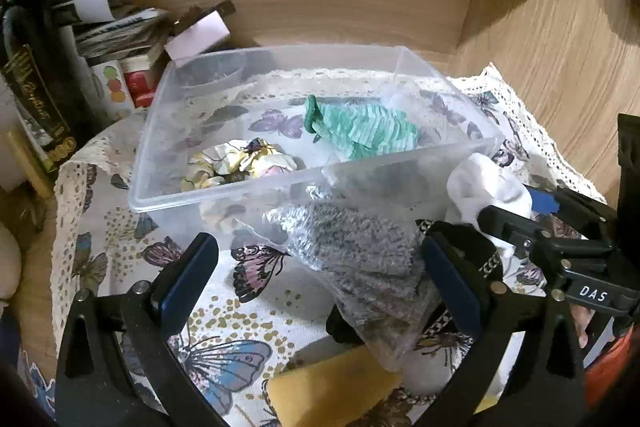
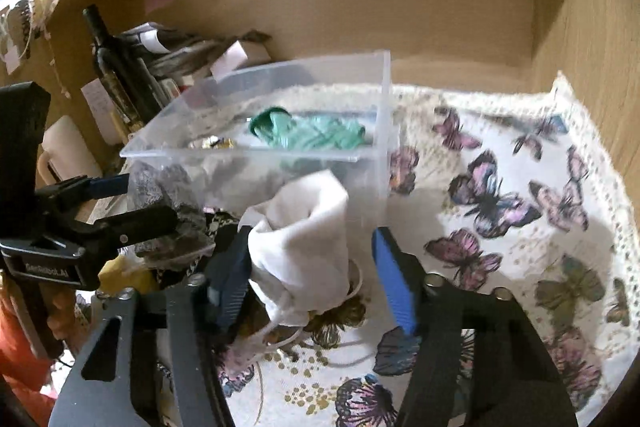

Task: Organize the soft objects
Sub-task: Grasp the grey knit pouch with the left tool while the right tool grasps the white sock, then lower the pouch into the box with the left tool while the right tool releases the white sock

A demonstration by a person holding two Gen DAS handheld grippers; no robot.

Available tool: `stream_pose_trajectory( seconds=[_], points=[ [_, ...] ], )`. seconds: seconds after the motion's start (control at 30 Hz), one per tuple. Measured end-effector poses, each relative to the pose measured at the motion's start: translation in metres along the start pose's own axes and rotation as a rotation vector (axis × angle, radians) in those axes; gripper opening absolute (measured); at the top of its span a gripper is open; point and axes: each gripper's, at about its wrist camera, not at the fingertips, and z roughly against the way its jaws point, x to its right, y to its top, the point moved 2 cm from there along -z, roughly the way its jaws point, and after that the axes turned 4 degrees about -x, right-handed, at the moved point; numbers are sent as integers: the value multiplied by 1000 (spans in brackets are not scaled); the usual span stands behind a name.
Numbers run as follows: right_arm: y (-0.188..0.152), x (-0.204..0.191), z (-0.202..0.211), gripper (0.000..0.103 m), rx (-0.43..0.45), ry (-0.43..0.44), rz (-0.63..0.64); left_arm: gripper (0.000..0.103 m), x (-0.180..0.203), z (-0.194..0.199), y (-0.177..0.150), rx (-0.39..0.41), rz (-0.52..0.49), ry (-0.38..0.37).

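A clear plastic bin (image 1: 224, 193) (image 2: 372, 107) stands on the butterfly cloth and holds a green cloth (image 1: 360, 131) (image 2: 312, 133) and a floral fabric bundle (image 1: 244, 163). My left gripper (image 1: 320, 279) is open around a grey fuzzy item in a clear bag (image 1: 360, 255), which lies against the bin's front wall; it also shows in the right wrist view (image 2: 168, 211). My right gripper (image 2: 308, 275) is open, with a white cloth pouch (image 2: 304, 239) (image 1: 484, 191) between its fingers, touching the left finger. A yellow sponge (image 1: 332, 387) lies near the left gripper's base.
Bottles (image 1: 36, 99), papers and small boxes (image 1: 196, 35) crowd the back left corner. Wooden walls (image 1: 540, 67) enclose the shelf at back and right. The butterfly cloth (image 2: 520, 227) stretches to the right of the bin.
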Motion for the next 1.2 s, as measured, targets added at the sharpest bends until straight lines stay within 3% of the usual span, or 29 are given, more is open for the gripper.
stream_pose_trajectory(
  seconds=[0.03, 0.1, 0.23, 0.3, 0.37, 0.67, 0.97, 1.2],
  points=[
    [-1, 0, -1, 45, -4, 7, 0, 103, 0, 0, 0, 3, 2, -2],
    [-2, -4, -1, 27, -11, 24, 18, 102, 0, 0, -1, 16, 3, -8],
    [-3, -8, 5, 16, 4, 38, 18, 61, 6, 5, -3, 22, -29, -58],
    [-2, -7, 12, 14, 26, 38, 4, 56, 11, 11, -4, 43, -46, -69],
    [-2, -7, 22, 14, 56, 23, 1, 44, 16, 17, -6, 61, -80, -52],
    [12, -5, 70, 13, 194, 7, 8, 31, 13, 49, -5, 124, -66, -66],
    [43, -8, 97, 13, 327, -1, 20, 31, 3, 101, 9, 275, -68, 0],
    [77, -21, 90, 13, 394, -28, 78, 31, -12, 106, 32, 327, -59, 60]
  ],
)
